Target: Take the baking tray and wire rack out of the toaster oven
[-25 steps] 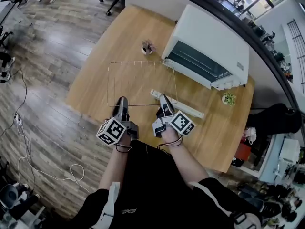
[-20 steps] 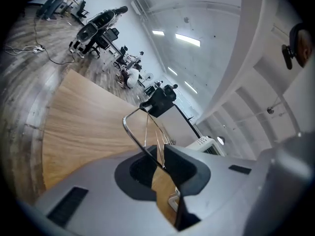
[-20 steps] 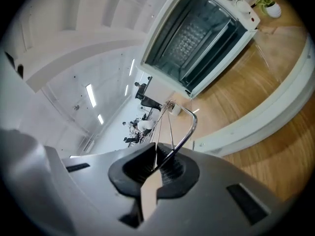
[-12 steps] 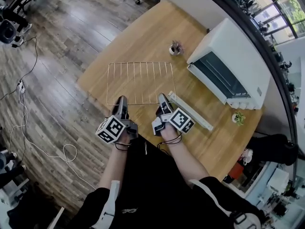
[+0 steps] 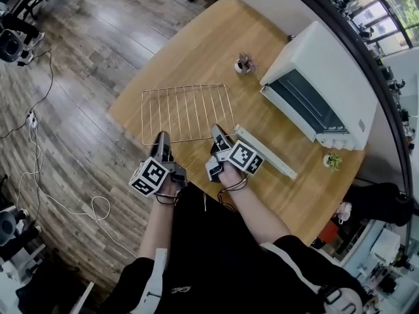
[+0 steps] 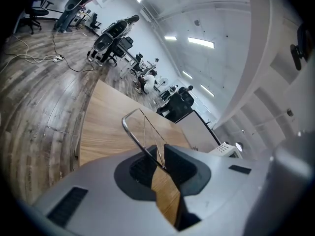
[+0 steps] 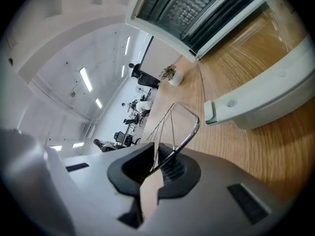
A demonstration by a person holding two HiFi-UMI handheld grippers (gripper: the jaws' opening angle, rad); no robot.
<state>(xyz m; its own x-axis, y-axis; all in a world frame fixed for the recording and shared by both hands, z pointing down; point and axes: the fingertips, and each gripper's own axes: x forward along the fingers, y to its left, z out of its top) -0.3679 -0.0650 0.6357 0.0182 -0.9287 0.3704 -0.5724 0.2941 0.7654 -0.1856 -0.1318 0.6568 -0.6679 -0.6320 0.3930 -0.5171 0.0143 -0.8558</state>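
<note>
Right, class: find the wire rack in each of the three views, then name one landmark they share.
Head view: wire rack upper centre-left, left of the toaster oven.
Left gripper view: its rounded corner at centre, between the jaws.
Right gripper view: its corner at centre, between the jaws.
Shared landmark: the wooden table under it.

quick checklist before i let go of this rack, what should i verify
1. Grip of left tongs on wire rack near rail: ok, shut on it.
2. Grip of right tongs on the same rail: ok, shut on it.
3. Rack apart from the open oven door: ok, but close.
4. Bare wood of the table under the rack: ok; the small plant stands beyond its far corner.
5. Rack lying flat on the table: cannot tell.
6. Baking tray out of the toaster oven: cannot tell; none shows on the table.
</note>
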